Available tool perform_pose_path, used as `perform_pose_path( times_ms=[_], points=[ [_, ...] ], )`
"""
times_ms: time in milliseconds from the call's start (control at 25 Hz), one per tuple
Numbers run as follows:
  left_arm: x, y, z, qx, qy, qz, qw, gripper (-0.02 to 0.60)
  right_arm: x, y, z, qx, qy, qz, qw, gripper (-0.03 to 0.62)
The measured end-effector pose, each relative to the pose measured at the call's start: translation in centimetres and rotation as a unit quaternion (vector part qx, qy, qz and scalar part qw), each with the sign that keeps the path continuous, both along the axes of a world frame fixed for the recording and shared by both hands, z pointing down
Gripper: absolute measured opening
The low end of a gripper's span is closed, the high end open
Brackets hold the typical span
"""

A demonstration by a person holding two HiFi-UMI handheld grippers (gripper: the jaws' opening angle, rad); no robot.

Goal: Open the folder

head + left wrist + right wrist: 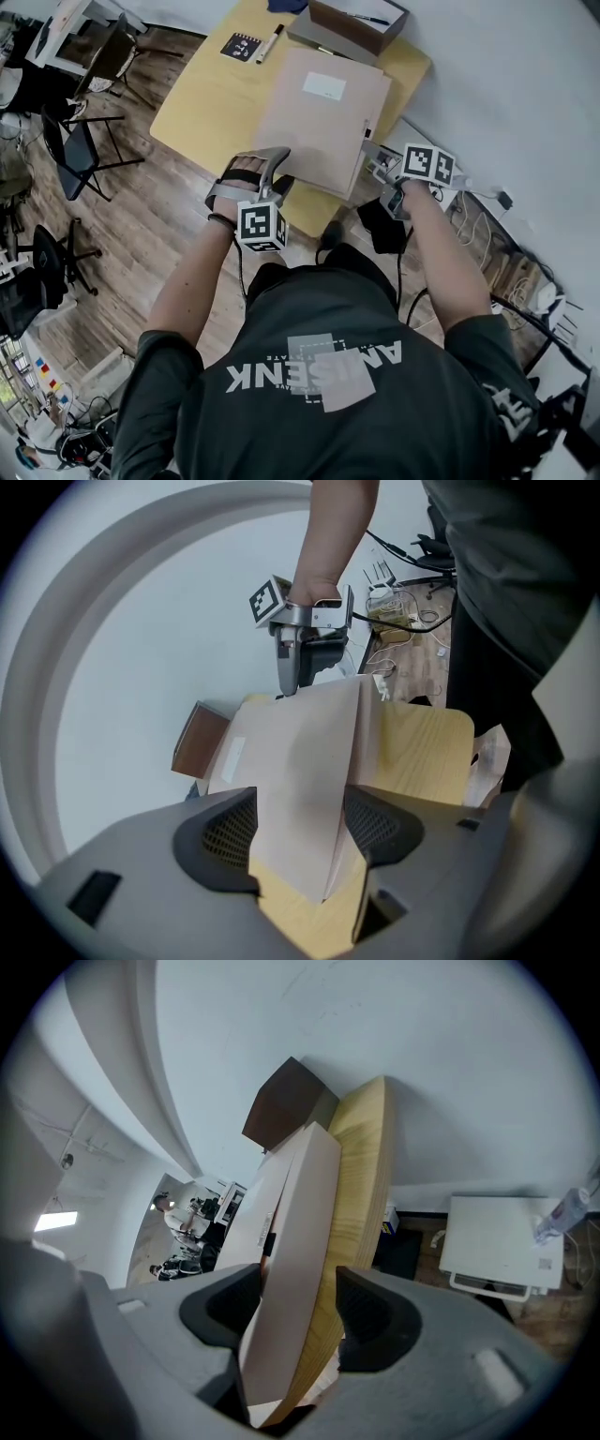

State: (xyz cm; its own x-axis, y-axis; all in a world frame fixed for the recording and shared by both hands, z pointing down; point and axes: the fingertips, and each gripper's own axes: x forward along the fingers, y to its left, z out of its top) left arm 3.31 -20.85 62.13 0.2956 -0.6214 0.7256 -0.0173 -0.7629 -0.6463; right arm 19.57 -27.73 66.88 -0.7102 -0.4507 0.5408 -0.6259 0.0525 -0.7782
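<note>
**Progress:** The task is at its start. The flat beige cardboard folder lies closed on the pale yellow wooden table, with its cover down along every edge I can see. In my judgement none of the opening is done and the whole swing of the cover is left.

**Position:** The folder sits on the right part of the table, its right edge close to the table's right edge. A brown cardboard box stands just beyond its far end.

**Left gripper:** My jaws stand apart over the folder's near-left corner, which shows between the 2 pads. I see no pad pressing on it, so I rate this as no grip.

**Right gripper:** My jaws stand wide apart, straddling the folder's right edge and the table edge beside it, both seen edge-on. Both run close to the pads, but I judge nothing clamped.

**Condition of the folder:** The board is plain, matt and uncreased. It carries 1 white rectangular label on the cover toward the far end. At the right edge a second layer shows beside the cover, which I take for the back board or the contents. I expect the cover to hinge along 1 long side, but I cannot tell which.
</note>
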Motion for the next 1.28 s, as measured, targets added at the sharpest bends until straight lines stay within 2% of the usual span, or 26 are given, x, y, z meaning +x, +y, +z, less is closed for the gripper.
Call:
perform_pose_path(
  times_ms=[120,280,400,480,520,720,800,960,1040,1280],
  points=[
    [0.0,-0.2,-0.6,0.011,0.024,0.002,0.9997,0.287,0.0,0.0,0.3,-0.015,-0.024,0.016,0.999,0.238],
    [0.7,-0.1,-1.0,0.008,0.064,-0.001,0.9979,0.285,0.1,0.0,0.3,-0.015,-0.018,0.009,1.000,0.238],
    [1.6,-0.2,-1.9,0.046,0.090,0.012,0.9948,0.279,0.2,0.1,0.1,-0.014,-0.014,0.008,1.000,0.238],
    [2.2,-0.7,-2.4,0.073,0.109,0.011,0.9913,0.192,-0.3,0.0,0.1,-0.009,-0.010,0.001,1.000,0.239],
    [2.4,-0.9,-2.3,0.073,0.117,0.006,0.9904,0.178,-0.5,-0.1,0.1,-0.007,-0.007,-0.004,1.000,0.239],
    [2.6,-0.9,-1.4,0.042,0.133,-0.007,0.9902,0.151,-0.7,-0.2,0.3,-0.004,0.004,-0.015,1.000,0.239],
    [2.2,-0.6,-1.7,0.032,0.153,-0.020,0.9876,0.066,-0.8,-0.3,0.3,-0.005,0.001,-0.014,1.000,0.239],
    [1.0,-0.9,-2.9,0.019,0.201,-0.074,0.9767,0.035,-0.7,-0.4,0.4,-0.010,-0.005,-0.005,1.000,0.244],
    [0.0,-1.2,-3.8,0.016,0.226,-0.103,0.9684,0.023,-0.7,-0.4,0.5,-0.012,-0.005,-0.003,1.000,0.245],
    [-3.8,-2.4,-7.3,0.018,0.304,-0.196,0.9323,0.006,-0.4,-0.3,0.5,-0.022,-0.007,0.012,1.000,0.255]
  ],
)
